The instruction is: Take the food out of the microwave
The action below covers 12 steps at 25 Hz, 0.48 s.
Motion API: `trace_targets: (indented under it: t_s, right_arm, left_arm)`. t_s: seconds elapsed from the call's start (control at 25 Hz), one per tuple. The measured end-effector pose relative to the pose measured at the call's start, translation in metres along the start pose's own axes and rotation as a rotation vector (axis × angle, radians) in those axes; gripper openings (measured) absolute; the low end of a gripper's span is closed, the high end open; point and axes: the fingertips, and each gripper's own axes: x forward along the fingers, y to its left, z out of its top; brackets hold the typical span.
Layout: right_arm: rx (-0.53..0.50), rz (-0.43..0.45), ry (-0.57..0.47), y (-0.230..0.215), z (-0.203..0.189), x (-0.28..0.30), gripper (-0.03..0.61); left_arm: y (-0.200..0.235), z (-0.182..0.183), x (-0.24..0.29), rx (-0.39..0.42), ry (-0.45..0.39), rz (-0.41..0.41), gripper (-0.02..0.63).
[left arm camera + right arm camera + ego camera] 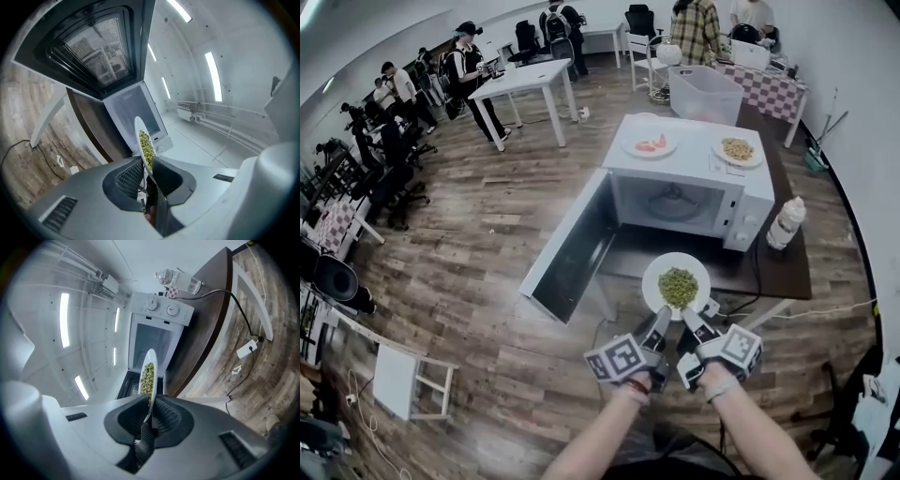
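Clamping the plate (677, 305) of peas (678, 285) by its near rim, left gripper (659, 323) and right gripper (691, 323) hold it outside the open microwave (741, 202); seemingly only setting down remains.

A white plate (654, 281) heaped with green peas (678, 287) is held level in the air, just on the near side of the white microwave (694, 161). The microwave's door (572, 246) stands wide open to the left, and its cavity shows a glass turntable (673, 204).
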Motion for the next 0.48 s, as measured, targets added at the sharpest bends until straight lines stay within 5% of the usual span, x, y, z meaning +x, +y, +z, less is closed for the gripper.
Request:
trace_targets:
  t_s: [0.48]
  right_arm:
    - [0.023, 0.016, 0.04, 0.004, -0.026, -0.016, 0.031]
  left_arm:
    - [-0.001, -0.012, -0.028, -0.003, -0.023, 0.024, 0.051]
